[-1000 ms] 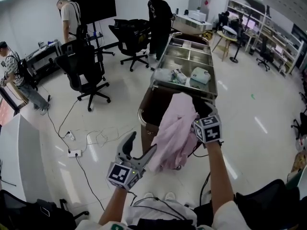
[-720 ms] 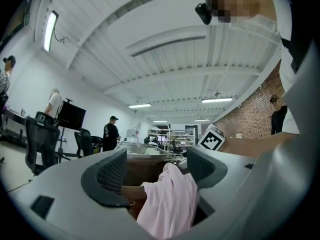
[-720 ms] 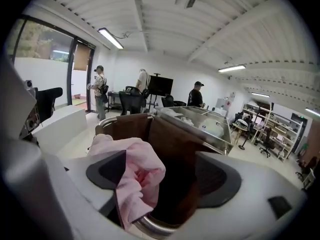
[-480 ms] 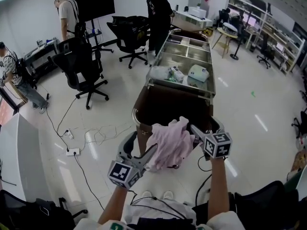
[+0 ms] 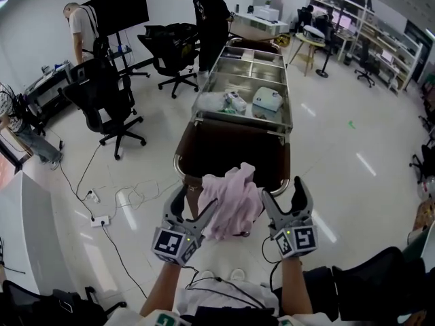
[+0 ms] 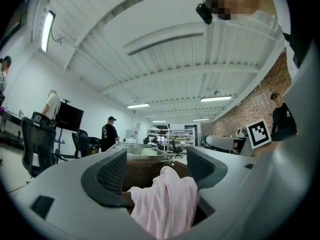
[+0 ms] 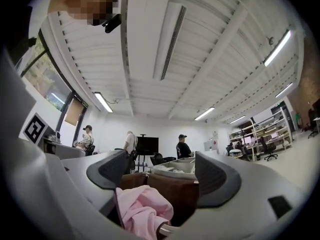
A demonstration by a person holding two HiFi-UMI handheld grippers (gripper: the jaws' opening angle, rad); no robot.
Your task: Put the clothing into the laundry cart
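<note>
While the cart (image 5: 197, 145) stands on the floor, the pink clothing (image 5: 231, 206) is draped over its near rim, lying between the spread jaws of the left tool (image 5: 197, 200); the right tool (image 5: 281, 190) is seen released beside it.

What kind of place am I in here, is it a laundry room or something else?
Probably an open-plan lab or workshop office, not a laundry: rolling office chairs, a big screen on a stand, stocked shelving along the far wall. The laundry cart stands mid-floor.
</note>
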